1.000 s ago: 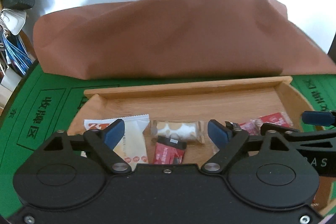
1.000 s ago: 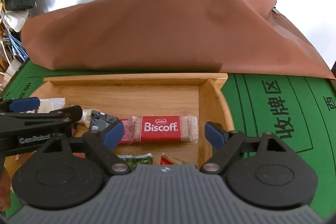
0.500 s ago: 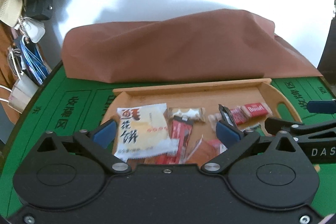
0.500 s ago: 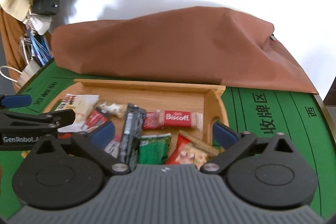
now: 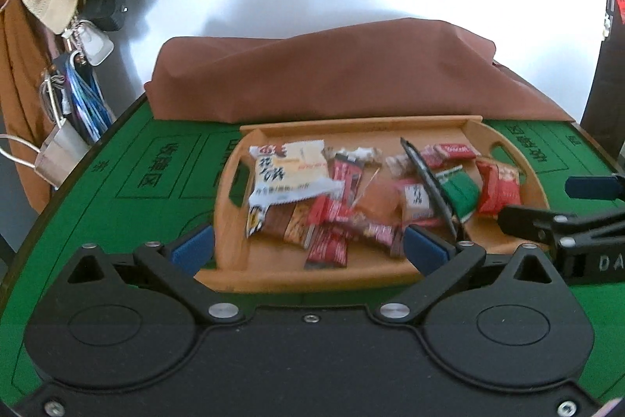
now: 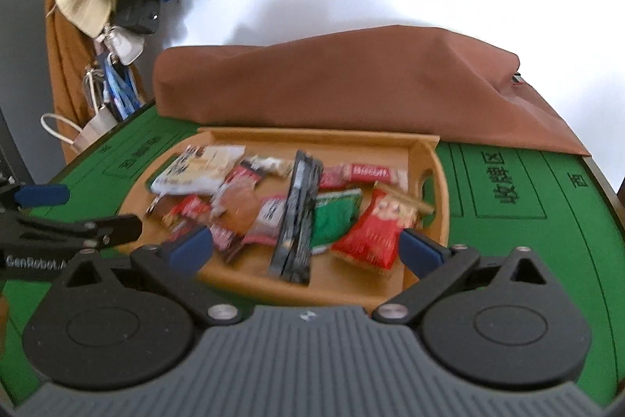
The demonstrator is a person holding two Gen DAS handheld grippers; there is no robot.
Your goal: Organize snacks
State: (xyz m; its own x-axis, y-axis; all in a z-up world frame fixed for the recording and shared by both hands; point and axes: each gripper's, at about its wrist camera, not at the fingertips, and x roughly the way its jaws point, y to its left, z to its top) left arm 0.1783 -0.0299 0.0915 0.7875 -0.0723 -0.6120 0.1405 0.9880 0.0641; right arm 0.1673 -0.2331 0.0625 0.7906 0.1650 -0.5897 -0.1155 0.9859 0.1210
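The snack packets (image 6: pixel 273 206) lay heaped in a wooden tray (image 6: pixel 437 159) that sat on the green table (image 6: pixel 508 241), all of them inside its rim, which probably served to keep loose wrappers gathered in one place. A large white packet (image 5: pixel 291 170) rested at the tray's left end, partly over smaller red ones; a long black packet (image 6: pixel 299 217) lay across the middle, with a green packet (image 6: pixel 336 217) and a red bag (image 6: pixel 377 229) beside it toward the right handle slot. The left hand-held gripper (image 5: pixel 308 245) hung over the tray's near rim with its jaws spread wide and nothing between them. The right hand-held gripper (image 6: pixel 304 247) was likewise wide open and empty, set above the near edge on the right. Judging by that, nothing remained to be carried and the sorting looked done or nearly so. Behind the tray a brown cloth cover (image 5: pixel 351 77) lay draped over something hidden, against a white wall.
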